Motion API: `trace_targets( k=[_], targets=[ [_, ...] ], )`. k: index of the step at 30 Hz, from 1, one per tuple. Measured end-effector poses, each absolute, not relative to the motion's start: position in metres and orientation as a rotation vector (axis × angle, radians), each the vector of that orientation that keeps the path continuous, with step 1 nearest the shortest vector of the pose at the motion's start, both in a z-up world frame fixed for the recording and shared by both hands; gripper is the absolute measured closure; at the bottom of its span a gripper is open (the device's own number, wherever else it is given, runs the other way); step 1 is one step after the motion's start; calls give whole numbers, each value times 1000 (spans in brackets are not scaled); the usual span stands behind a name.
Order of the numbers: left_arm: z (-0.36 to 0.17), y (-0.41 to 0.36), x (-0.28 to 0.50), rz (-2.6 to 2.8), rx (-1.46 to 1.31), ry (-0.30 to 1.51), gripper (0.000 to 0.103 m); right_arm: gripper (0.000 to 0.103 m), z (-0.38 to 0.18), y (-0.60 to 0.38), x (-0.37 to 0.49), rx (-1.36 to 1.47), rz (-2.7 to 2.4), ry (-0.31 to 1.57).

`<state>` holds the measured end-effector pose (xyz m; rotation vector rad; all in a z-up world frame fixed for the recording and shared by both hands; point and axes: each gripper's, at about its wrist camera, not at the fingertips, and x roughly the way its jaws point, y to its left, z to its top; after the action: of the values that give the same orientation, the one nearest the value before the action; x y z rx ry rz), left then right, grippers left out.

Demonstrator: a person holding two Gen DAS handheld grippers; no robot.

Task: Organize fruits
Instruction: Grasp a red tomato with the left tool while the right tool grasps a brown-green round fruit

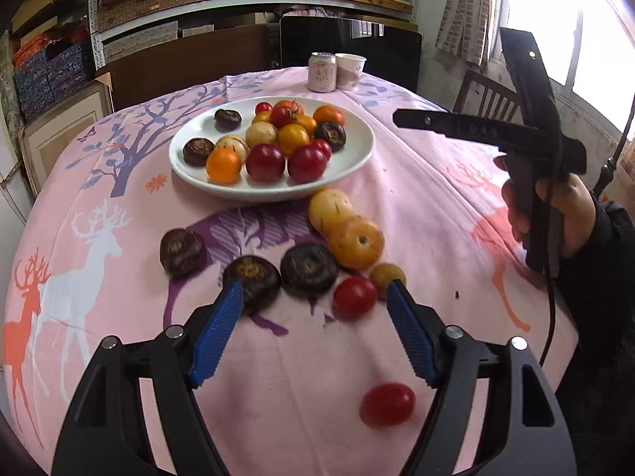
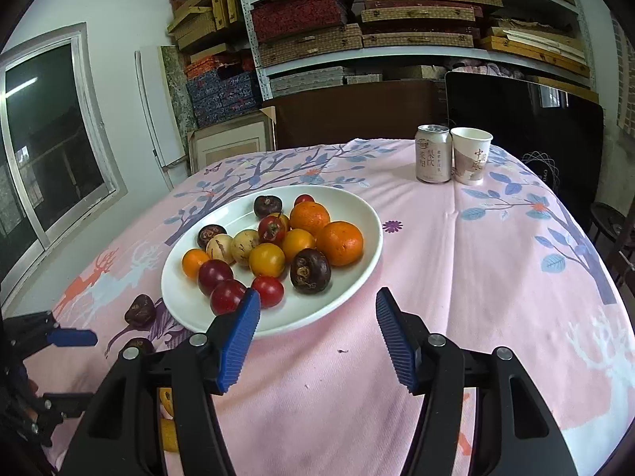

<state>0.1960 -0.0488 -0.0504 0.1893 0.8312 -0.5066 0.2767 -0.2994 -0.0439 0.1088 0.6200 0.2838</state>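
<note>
A white plate (image 1: 357, 158) holds several fruits: red, orange, yellow, pale and dark brown ones. Loose fruits lie on the pink cloth in front of it: a pale one (image 1: 330, 208), an orange one (image 1: 356, 242), three dark ones (image 1: 309, 267), a small yellow one (image 1: 385, 273) and two red tomatoes (image 1: 354, 296). My left gripper (image 1: 315, 293) is open and empty just above the loose fruits. My right gripper (image 2: 317, 301) is open and empty at the plate's (image 2: 353, 289) near edge; it also shows in the left wrist view (image 1: 401, 119).
A drink can (image 2: 433, 153) and a paper cup (image 2: 470, 155) stand at the table's far side. Shelves of boxes and a dark chair stand behind the table. A window is at the left in the right wrist view.
</note>
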Motion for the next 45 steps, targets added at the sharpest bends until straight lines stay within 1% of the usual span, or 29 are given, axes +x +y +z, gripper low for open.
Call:
trace_targets(
  k=[6, 7, 8, 9, 10, 11, 12, 14, 15, 16, 17, 21, 24, 28, 30, 32, 34, 35, 38, 40, 43, 45],
  targets=[
    [-61, -51, 156, -540, 212, 856, 30, 41, -51, -305, 265, 112, 273, 636],
    [-65, -54, 152, -546, 223, 864, 30, 39, -51, -306, 263, 112, 273, 637],
    [-68, -57, 149, -541, 239, 868, 30, 32, -52, -306, 262, 112, 271, 638],
    [-72, -61, 148, -529, 259, 871, 30, 30, -53, -307, 260, 112, 267, 636],
    [-75, -64, 147, -523, 271, 878, 31, 30, -52, -307, 259, 111, 264, 633],
    [-77, -67, 146, -527, 272, 887, 35, 30, -52, -307, 258, 111, 264, 631],
    [-78, -69, 146, -529, 270, 894, 43, 30, -52, -308, 257, 111, 263, 629],
    [-83, -71, 148, -521, 268, 912, 53, 30, -53, -308, 256, 109, 264, 631],
    [-84, -72, 147, -521, 265, 917, 62, 30, -54, -309, 256, 108, 263, 635],
    [-86, -73, 146, -525, 263, 925, 66, 30, -55, -309, 256, 107, 263, 638],
    [-89, -74, 143, -521, 268, 928, 68, 30, -56, -309, 256, 109, 262, 641],
    [-92, -72, 135, -517, 263, 926, 69, 30, -57, -310, 257, 109, 265, 646],
    [-92, -69, 134, -502, 252, 921, 61, 29, -58, -305, 256, 100, 289, 660],
    [-92, -66, 133, -500, 231, 905, 61, 30, -63, -287, 247, 83, 390, 751],
    [-92, -64, 132, -511, 218, 900, 73, 30, -68, -274, 236, 73, 468, 808],
    [-90, -63, 132, -517, 208, 894, 73, 30, -75, -255, 221, 8, 528, 845],
    [-89, -62, 131, -518, 203, 887, 73, 34, -80, -238, 210, -60, 566, 864],
    [-88, -61, 131, -518, 197, 883, 73, 37, -80, -231, 207, -77, 580, 867],
    [-84, -57, 129, -517, 186, 869, 73, 38, -81, -220, 204, -87, 590, 874],
    [-83, -53, 129, -505, 182, 863, 73, 42, -85, -214, 205, -94, 591, 897],
    [-82, -47, 130, -478, 171, 859, 73, 52, -87, -204, 203, -121, 605, 911],
    [-81, -44, 131, -467, 159, 858, 73, 62, -87, -197, 204, -149, 597, 913]
  ],
)
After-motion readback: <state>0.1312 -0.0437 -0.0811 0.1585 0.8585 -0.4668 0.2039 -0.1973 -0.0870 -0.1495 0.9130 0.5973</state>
